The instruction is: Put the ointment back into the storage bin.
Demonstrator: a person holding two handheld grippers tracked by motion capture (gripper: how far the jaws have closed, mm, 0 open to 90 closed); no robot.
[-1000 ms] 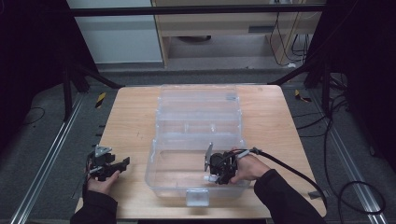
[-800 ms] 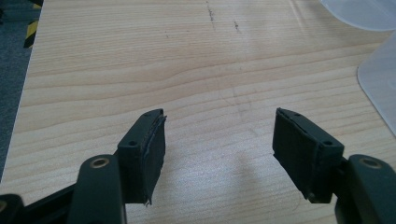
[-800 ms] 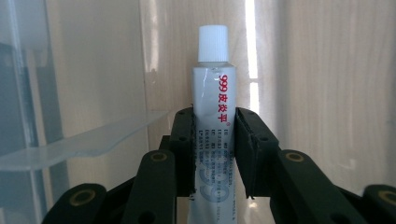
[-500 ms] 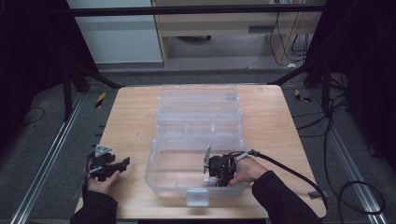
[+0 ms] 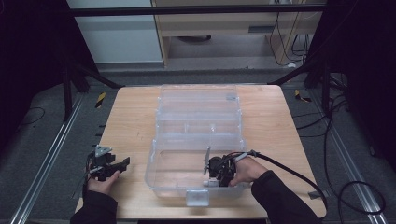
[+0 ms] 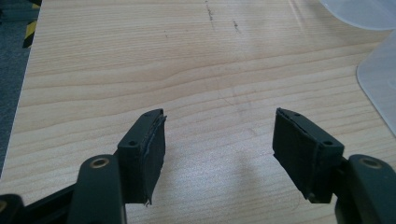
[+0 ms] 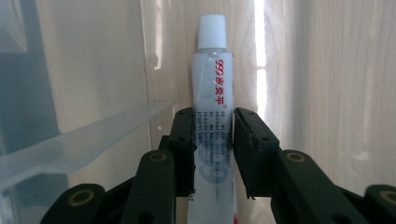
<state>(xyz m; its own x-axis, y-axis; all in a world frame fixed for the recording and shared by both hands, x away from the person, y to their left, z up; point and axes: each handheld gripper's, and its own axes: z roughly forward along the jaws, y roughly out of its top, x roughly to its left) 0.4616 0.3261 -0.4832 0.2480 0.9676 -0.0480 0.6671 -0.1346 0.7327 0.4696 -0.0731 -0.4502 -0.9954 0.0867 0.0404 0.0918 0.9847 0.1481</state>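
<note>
A clear plastic organizer box lies open in the middle of the wooden table. My right gripper is inside its near compartment, shut on a white ointment tube with a white cap and red and blue print; the pads press on both sides of the tube, whose cap end points away over the box floor. My left gripper rests on the table at the near left, apart from the box. Its jaws stand wide open over bare wood, with nothing between the pads.
A translucent divider wall of the box runs to the left of the tube. The box's lid edge lies to the right of the left gripper. A latch tab sticks out at the box's near edge. Cables trail off the table's right.
The right gripper has shifted slightly within the near compartment of the box, still shut on the tube. The left gripper has kept still.
</note>
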